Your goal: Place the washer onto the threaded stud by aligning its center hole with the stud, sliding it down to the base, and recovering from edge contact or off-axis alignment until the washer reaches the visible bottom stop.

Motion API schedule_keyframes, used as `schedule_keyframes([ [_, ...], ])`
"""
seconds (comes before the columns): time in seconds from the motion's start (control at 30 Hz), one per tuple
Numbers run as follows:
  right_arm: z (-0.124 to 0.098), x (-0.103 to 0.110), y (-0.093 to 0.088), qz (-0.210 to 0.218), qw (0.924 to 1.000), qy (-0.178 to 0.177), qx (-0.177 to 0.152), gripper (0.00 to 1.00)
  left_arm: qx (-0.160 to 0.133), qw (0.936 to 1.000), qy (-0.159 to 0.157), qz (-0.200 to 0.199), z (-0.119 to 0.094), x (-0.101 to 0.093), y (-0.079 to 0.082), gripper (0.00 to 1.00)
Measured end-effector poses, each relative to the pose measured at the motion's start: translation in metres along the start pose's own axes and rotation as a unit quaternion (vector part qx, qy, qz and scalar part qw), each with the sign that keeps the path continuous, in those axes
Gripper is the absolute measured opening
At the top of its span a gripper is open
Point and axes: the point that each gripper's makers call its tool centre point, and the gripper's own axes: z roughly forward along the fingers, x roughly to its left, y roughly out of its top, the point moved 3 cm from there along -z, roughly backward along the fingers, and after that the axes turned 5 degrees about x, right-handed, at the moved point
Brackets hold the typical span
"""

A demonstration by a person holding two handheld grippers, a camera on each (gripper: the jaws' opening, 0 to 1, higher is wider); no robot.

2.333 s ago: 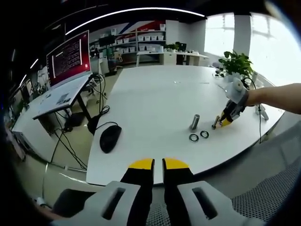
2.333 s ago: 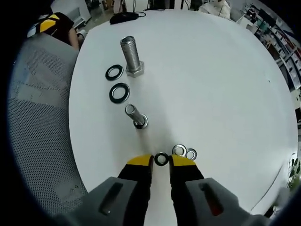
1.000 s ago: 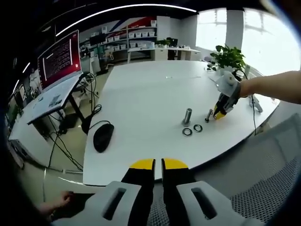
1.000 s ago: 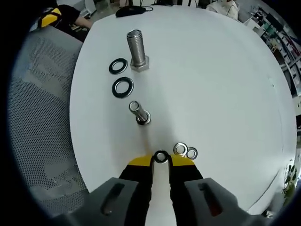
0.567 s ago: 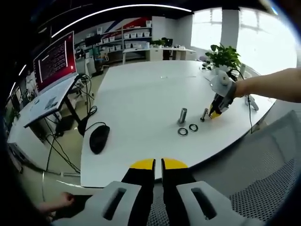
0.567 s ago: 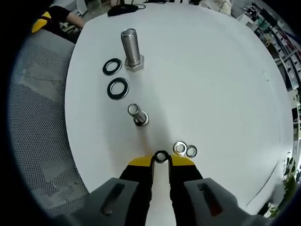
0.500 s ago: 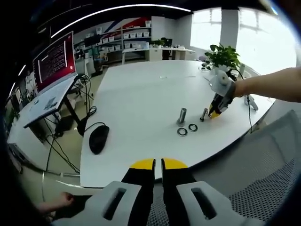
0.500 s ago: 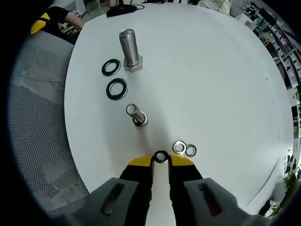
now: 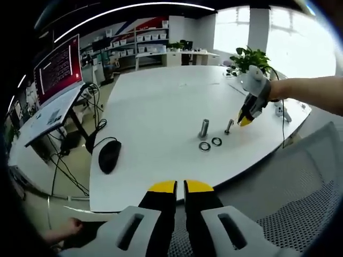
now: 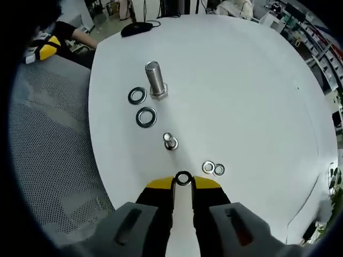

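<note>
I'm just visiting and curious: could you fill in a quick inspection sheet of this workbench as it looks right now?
Surface: white table, bare apart from the parts.
Job's things: small washer pinched in the right gripper; small stud upright just ahead; large bolt upright farther off.
Clutter: two dark washers, two bright washers, computer mouse.
Grippers: left gripper shut, empty, off the table edge.
Cables: mouse cable at the edge.
Surroundings: mesh chair, red monitor, plant.
</note>
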Motion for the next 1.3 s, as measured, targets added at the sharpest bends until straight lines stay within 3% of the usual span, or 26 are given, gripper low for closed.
schedule_keyframes([
  [0.57, -0.03, 0.015, 0.034, -0.051, 0.9986, 0.01, -0.004, 0.14, -0.007, 1.0, -0.004, -0.001, -0.001, -0.001, 0.0, 0.03],
  [0.83, -0.021, 0.019, 0.048, -0.071, 0.9974, 0.004, 0.005, 0.14, -0.01, 0.9999, -0.002, -0.003, -0.002, 0.0, 0.001, 0.03],
  [1.3, -0.014, 0.014, 0.05, -0.08, 0.9967, 0.004, 0.013, 0.14, -0.009, 1.0, -0.002, 0.0, -0.001, -0.001, 0.001, 0.03],
])
